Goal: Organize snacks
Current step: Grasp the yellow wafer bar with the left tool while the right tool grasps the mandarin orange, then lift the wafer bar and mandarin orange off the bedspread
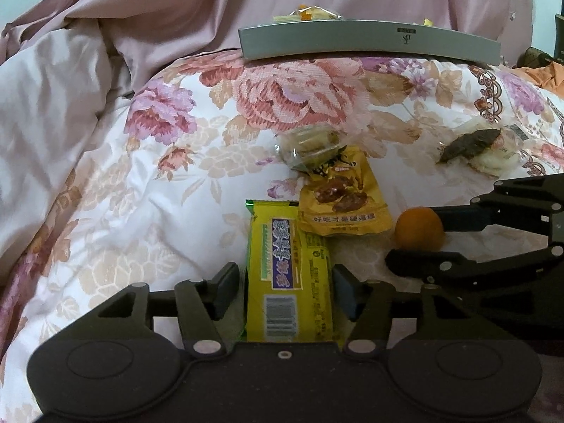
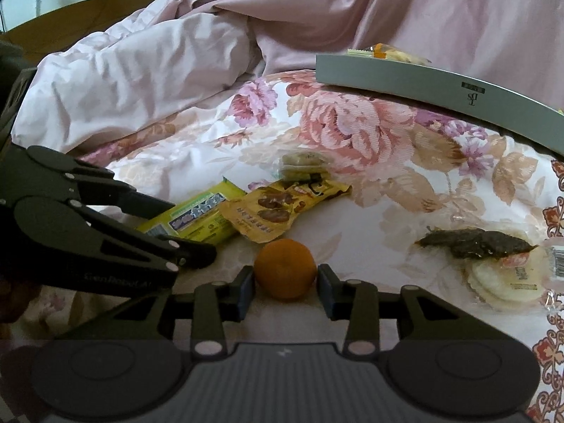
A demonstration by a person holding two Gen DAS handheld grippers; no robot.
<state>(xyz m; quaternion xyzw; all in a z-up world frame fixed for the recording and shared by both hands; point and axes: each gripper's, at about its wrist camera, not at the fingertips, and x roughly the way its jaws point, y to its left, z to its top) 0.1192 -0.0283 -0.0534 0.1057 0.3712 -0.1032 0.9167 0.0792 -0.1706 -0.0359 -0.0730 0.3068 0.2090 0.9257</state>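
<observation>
A yellow cracker packet [image 1: 289, 275] lies lengthwise on the floral bedspread, deep between my left gripper's [image 1: 287, 282] pads, which sit against its long sides. From the right wrist view the left gripper [image 2: 192, 231] straddles that packet [image 2: 197, 216]. A small orange [image 2: 284, 268] rests on the bedspread between my right gripper's [image 2: 285, 275] fingertips, both pads against it. In the left wrist view the right gripper [image 1: 416, 243] comes in from the right around the orange [image 1: 418, 229]. A grey tray [image 1: 352, 42] holding a few wrapped snacks stands at the back.
A brown snack pouch [image 1: 343, 204] overlaps the yellow packet's far end, with a clear-wrapped biscuit pack [image 1: 306, 146] beyond it. To the right lies a round rice-cracker pack [image 2: 493, 282] with a dark piece [image 2: 476, 243] on it. A rumpled pink duvet [image 1: 88, 88] rises left and behind.
</observation>
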